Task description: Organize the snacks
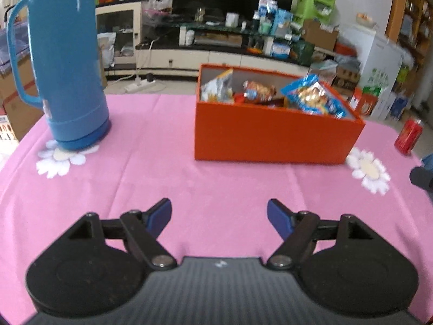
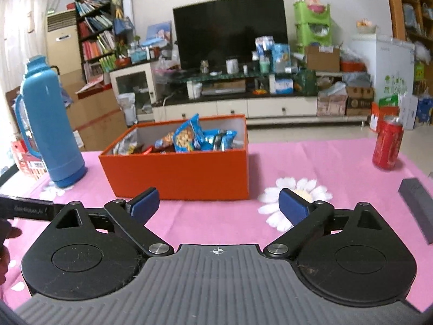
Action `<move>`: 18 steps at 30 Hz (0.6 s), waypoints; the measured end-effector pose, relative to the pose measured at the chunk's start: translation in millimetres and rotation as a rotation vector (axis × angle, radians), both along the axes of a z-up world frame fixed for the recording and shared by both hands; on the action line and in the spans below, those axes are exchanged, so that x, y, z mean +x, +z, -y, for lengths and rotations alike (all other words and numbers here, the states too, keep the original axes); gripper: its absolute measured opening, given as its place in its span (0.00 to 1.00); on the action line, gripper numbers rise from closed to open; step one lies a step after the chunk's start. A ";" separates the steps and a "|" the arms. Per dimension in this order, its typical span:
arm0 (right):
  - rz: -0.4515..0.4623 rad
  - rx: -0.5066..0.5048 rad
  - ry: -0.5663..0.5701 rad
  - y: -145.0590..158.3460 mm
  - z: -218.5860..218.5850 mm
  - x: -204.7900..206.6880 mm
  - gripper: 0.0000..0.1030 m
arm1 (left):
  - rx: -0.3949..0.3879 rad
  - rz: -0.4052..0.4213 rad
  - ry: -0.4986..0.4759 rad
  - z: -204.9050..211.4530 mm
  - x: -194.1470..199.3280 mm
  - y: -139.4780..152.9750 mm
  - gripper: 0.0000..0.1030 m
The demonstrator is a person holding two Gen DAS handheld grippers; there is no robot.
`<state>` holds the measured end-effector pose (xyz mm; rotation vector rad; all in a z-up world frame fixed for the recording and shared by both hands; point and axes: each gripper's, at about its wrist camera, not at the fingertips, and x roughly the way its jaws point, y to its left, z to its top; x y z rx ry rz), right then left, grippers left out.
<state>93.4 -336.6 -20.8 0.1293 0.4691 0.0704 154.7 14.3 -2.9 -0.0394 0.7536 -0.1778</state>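
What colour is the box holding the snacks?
Orange outside, pale grey inside. The box shows best in the right wrist view.

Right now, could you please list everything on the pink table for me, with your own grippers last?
Tablecloth: one, pink with white daisies, covering the table.
Box: one, orange, open-topped, mid-table.
Snack packets: several, mostly blue and orange, inside the box; exact count unclear.
Thermos: one, blue with a handle, upright to the left of the box.
Soda can: one, red, upright to the right of the box.
Dark block: one, grey-black, lying at the table's right edge.
Left gripper: one, black with blue pads, open, nothing between the fingers.
Right gripper: one, same build, open, nothing held.
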 end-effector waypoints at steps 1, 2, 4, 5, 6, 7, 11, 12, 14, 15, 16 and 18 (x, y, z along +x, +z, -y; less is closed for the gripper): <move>-0.017 0.020 0.008 -2.7 0.7 5.5 0.83 | 0.011 -0.008 0.009 1.6 1.8 -1.8 0.75; -0.037 0.049 0.019 -7.5 0.8 13.2 0.83 | 0.020 -0.018 0.009 3.3 3.8 -3.6 0.75; -0.071 0.088 0.029 -14.5 2.7 22.5 0.83 | 0.016 -0.028 0.004 3.0 6.6 -5.5 0.75; -0.083 0.096 0.029 -17.3 2.9 27.6 0.83 | 0.012 -0.032 0.009 3.1 8.1 -6.5 0.75; -0.086 0.099 0.029 -19.2 1.1 29.9 0.83 | 0.009 -0.036 0.007 2.8 8.8 -7.5 0.75; -0.087 0.098 0.030 -19.9 -0.7 32.4 0.83 | 0.009 -0.041 0.008 2.4 9.8 -8.7 0.75; -0.087 0.076 0.035 -22.5 -5.5 37.6 0.83 | 0.029 -0.042 0.022 2.5 9.8 -11.0 0.75; -0.093 0.074 0.035 -23.0 -5.4 40.4 0.83 | 0.040 -0.043 0.028 2.7 9.8 -11.2 0.75; -0.105 0.084 0.035 -25.7 -5.4 43.3 0.83 | 0.050 -0.044 0.042 2.7 9.9 -11.5 0.75; -0.108 0.091 0.036 -26.3 -5.1 43.6 0.83 | 0.049 -0.043 0.042 2.2 10.0 -11.5 0.75; -0.110 0.094 0.036 -26.9 -5.0 44.0 0.83 | 0.050 -0.042 0.043 2.2 10.0 -11.6 0.75; -0.107 0.087 0.035 -26.5 -5.9 43.8 0.83 | 0.059 -0.037 0.045 2.7 9.6 -12.0 0.75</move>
